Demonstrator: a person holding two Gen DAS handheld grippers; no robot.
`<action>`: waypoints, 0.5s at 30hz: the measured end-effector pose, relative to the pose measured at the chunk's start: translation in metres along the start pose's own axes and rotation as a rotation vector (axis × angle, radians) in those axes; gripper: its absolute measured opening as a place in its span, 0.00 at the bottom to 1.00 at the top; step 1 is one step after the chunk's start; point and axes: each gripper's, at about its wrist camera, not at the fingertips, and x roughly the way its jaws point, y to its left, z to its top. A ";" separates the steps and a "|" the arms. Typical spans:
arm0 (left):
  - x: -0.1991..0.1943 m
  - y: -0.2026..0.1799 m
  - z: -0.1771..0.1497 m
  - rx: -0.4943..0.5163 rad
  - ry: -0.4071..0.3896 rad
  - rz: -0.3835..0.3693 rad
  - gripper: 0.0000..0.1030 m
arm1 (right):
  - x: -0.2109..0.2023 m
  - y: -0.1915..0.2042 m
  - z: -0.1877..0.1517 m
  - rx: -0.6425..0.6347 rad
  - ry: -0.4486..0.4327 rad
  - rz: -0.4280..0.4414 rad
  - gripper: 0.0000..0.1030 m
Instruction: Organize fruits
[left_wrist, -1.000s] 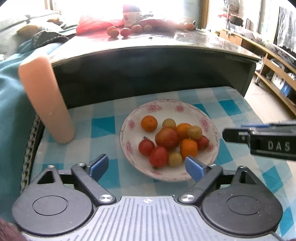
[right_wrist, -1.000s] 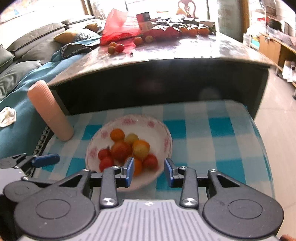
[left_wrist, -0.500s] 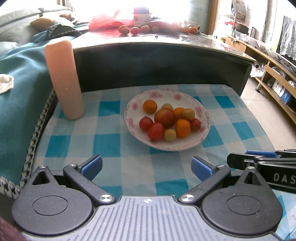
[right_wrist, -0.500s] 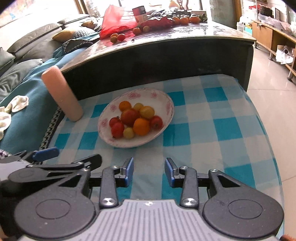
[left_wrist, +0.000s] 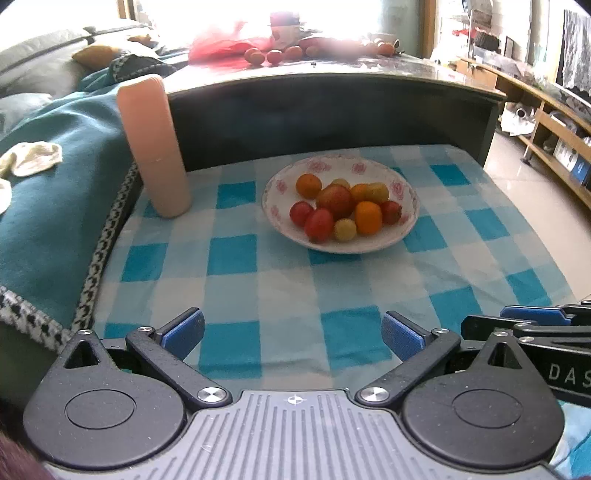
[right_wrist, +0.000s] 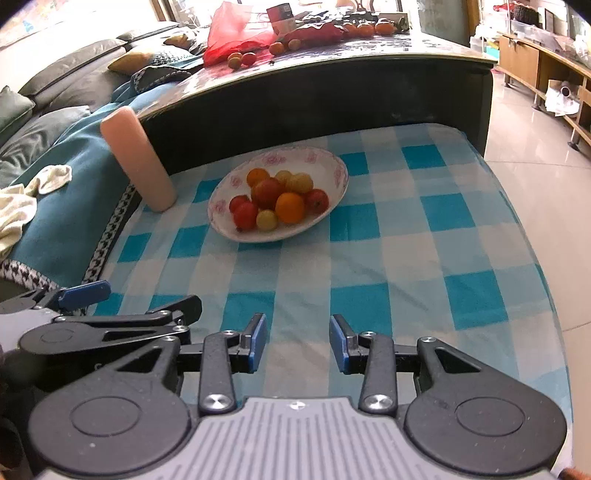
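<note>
While both tools are hovering low over the blue-and-white checked cloth (left_wrist: 280, 280), the left hand-held gripper (left_wrist: 291, 332) is standing wide open and gripping nothing, and the right hand-held gripper (right_wrist: 297, 341) is standing partly open, also with nothing between its pads. Well ahead of both, a floral-rimmed bowl (right_wrist: 332, 164) is sitting on the cloth, holding the small tomatoes and oranges (right_wrist: 277, 203). Ahead and to the left of it, a peach cylinder (left_wrist: 153, 147) is standing tilted against the dark table (right_wrist: 369, 85).
</note>
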 end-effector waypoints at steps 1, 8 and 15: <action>-0.002 0.000 -0.002 0.000 0.002 0.001 1.00 | -0.002 0.000 -0.002 -0.001 -0.002 -0.001 0.50; -0.018 -0.001 -0.017 -0.014 -0.003 -0.023 1.00 | -0.021 0.001 -0.020 0.012 -0.009 0.012 0.50; -0.034 -0.001 -0.035 -0.048 0.009 -0.043 1.00 | -0.035 0.002 -0.037 0.021 -0.006 0.020 0.50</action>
